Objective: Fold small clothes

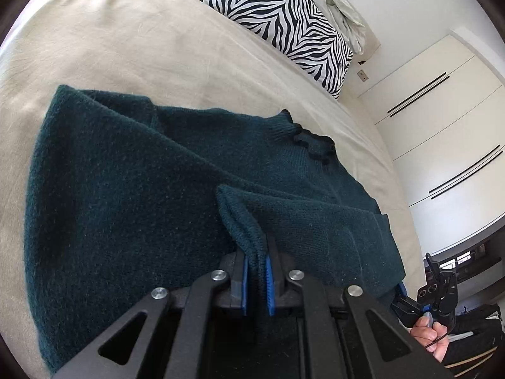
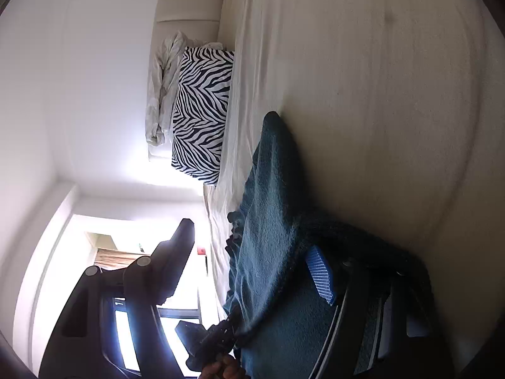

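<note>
A dark teal knitted sweater [image 1: 126,205] lies spread on the beige bed sheet [image 1: 126,47]. My left gripper [image 1: 256,271] is shut on a doubled ribbed edge of it, and the blue pads pinch the cloth just above the sweater's body. In the right wrist view the sweater [image 2: 268,221] drapes over one finger of my right gripper [image 2: 249,246]. That finger's blue pad [image 2: 318,274] shows bare. The other finger [image 2: 180,246] stands far off in the air, so the jaws are open. A hand [image 1: 429,331] holds that gripper at the sweater's right edge.
A zebra-print pillow [image 1: 284,22] and crumpled white bedding [image 2: 164,88] sit at the head of the bed. Pale wardrobe doors [image 1: 442,120] stand beyond the bed's right edge. A bright window [image 2: 132,331] is behind the right gripper. Bare sheet surrounds the sweater.
</note>
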Demonstrator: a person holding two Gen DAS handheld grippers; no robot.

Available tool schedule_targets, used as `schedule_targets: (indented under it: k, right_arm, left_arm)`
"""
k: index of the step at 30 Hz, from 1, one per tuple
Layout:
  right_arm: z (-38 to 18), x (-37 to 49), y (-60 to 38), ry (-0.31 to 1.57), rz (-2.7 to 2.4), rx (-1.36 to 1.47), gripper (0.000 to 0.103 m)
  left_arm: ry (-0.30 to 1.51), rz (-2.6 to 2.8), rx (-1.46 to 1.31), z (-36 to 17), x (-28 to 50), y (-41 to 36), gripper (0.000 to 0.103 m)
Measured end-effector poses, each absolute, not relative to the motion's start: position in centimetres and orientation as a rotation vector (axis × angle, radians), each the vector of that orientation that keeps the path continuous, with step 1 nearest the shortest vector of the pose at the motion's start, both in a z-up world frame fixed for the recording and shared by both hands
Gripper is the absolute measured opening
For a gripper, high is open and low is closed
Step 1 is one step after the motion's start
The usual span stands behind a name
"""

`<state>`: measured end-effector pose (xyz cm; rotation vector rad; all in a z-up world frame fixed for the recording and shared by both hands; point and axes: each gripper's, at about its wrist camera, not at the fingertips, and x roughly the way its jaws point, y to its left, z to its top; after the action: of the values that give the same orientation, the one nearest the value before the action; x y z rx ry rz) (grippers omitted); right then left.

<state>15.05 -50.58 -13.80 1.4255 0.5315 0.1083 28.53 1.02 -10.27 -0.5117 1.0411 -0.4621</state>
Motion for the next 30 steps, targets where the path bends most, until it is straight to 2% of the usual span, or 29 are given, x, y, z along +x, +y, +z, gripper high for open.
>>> schedule_targets:
  k: [7, 12, 19, 21, 30]
  right_arm:
    - [-9.6, 12.1, -50.1, 0.610, 0.082, 1.265, 0.069]
    - [-7.1, 15.5, -50.4, 0.597, 0.149, 1.204, 0.069]
    - [-10.1, 25.1, -50.8, 0.773, 0.178, 1.180, 0.069]
    - [-12.3, 26.5, -51.1, 0.845, 0.177, 1.196, 0.065]
    - [-11.4, 21.1, -50.5, 0.873, 0.250, 1.116, 0.066]
  left_arm:
    - [1.017, -0.485, -0.525, -10.9, 28.4, 1.1, 0.012]
    - [0.986, -0.502, -0.523, -11.3, 28.2, 1.3, 0.013]
    - [0.965, -0.517, -0.519, -11.6, 28.1, 1.4, 0.014]
    - [0.961, -0.521, -0.521, -11.7, 28.0, 1.5, 0.014]
    - [0.950, -0.530, -0.532, -11.7, 27.7, 1.9, 0.013]
